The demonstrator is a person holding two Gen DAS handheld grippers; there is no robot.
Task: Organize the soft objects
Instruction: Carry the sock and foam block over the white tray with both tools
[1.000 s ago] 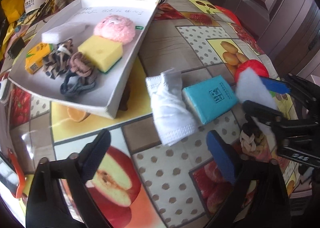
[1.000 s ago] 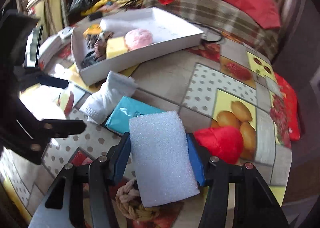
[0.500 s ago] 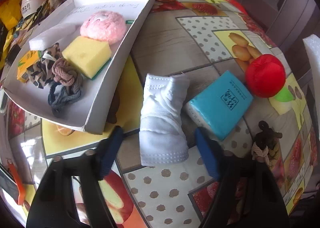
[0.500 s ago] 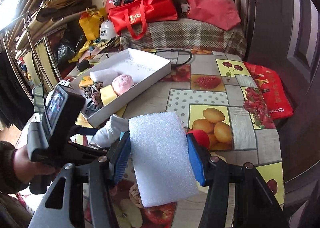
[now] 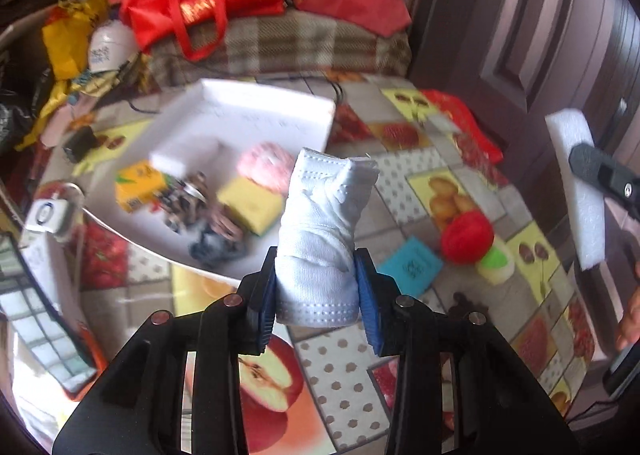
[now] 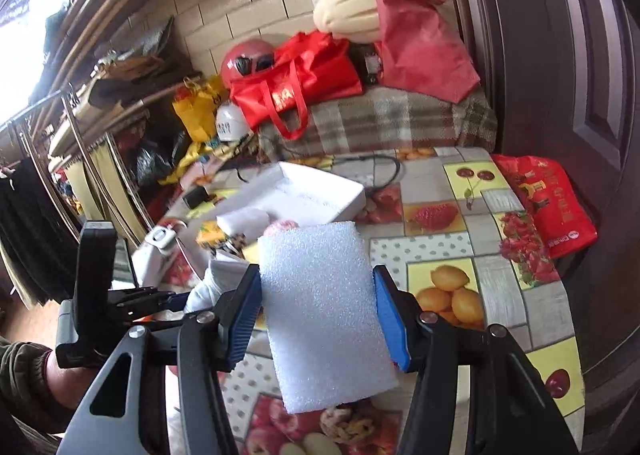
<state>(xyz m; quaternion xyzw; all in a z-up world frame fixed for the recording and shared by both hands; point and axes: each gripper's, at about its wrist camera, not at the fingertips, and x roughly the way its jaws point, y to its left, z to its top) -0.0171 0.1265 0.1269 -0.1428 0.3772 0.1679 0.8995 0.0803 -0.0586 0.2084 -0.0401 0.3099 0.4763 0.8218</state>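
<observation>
Jaws of the left gripper (image 5: 318,287) have just closed on the rolled white sock (image 5: 324,231), lifted ahead of the white tray (image 5: 256,111). Right gripper (image 6: 318,315) clamps the white foam block (image 6: 324,311) — only its view shows the brick wall (image 6: 256,3); the teal packet (image 5: 410,265) shows only in the left. Fruit-print tablecloth (image 6: 452,243) below; writing illegible.

right claw (image 6: 316,319) clamping white foam block (image 6: 324,315), fruit-print table (image 6: 472,239)

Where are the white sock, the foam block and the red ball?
White sock (image 5: 320,231), left wrist view, middle of its bundled body between the claw pads.
Foam block (image 6: 324,307), right wrist view, centre of its flat white face.
Red ball (image 5: 466,231), left wrist view, middle of its rounded side.
</observation>
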